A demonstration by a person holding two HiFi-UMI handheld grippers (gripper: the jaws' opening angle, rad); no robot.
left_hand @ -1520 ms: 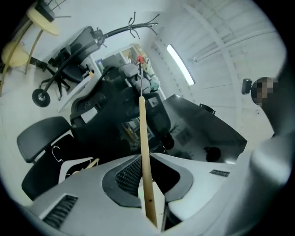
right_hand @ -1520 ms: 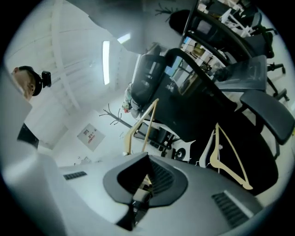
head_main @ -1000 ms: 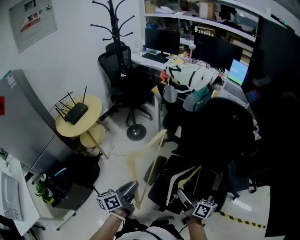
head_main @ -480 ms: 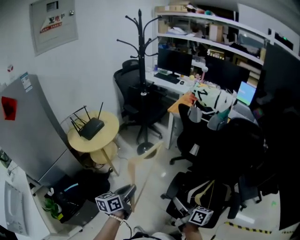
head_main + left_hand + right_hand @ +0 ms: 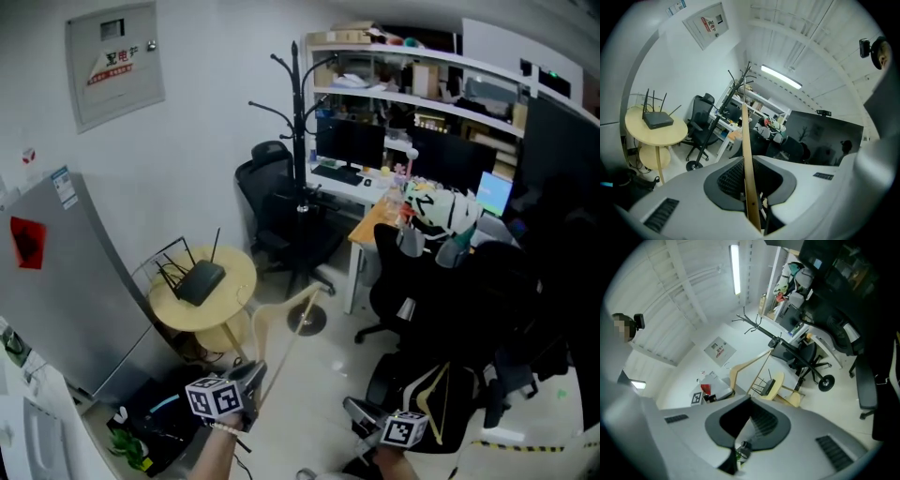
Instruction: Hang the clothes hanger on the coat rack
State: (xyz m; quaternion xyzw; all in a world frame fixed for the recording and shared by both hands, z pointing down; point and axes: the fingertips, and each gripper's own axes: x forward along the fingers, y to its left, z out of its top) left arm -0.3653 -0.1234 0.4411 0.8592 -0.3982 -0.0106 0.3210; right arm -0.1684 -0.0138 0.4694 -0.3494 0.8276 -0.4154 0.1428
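Low at the left of the head view, left tongs (image 5: 257, 375) are clamped on the hanger (image 5: 284, 309). The left gripper view confirms this: the wooden bar is pinched between both pads and runs up past them.

Hanger: bare pale wood, tilted, its far end raised toward the room and well apart from the rack (image 5: 299, 112).

Rack: black pole with curved hooks, upright, just beside a black chair (image 5: 281, 211) and the desk (image 5: 337, 176).

Right tongs (image 5: 356, 411), low at right: jaws a narrow slit apart. Floor shows through the gap and nothing sits between the pads.

Writing:
- Wall box (image 5: 116, 58), upper left: a red mark and red characters, too small to read.
- Grey panel (image 5: 66, 281), leaning at left: a small white-and-blue label (image 5: 61, 187) with illegible print, and a red sticker (image 5: 28, 239) below it.
- Cubes (image 5: 214, 397) on both tongs: black square markers on white.
- Router (image 5: 200, 282): black with aerials up, any brand too small to tell. It sits on the round yellow table (image 5: 225, 305), between panel and hanger.
- Monitors (image 5: 349, 142) on the desk: dark, no text showing.
- Floor at far right: a strip of yellow-and-black tape (image 5: 502, 446).
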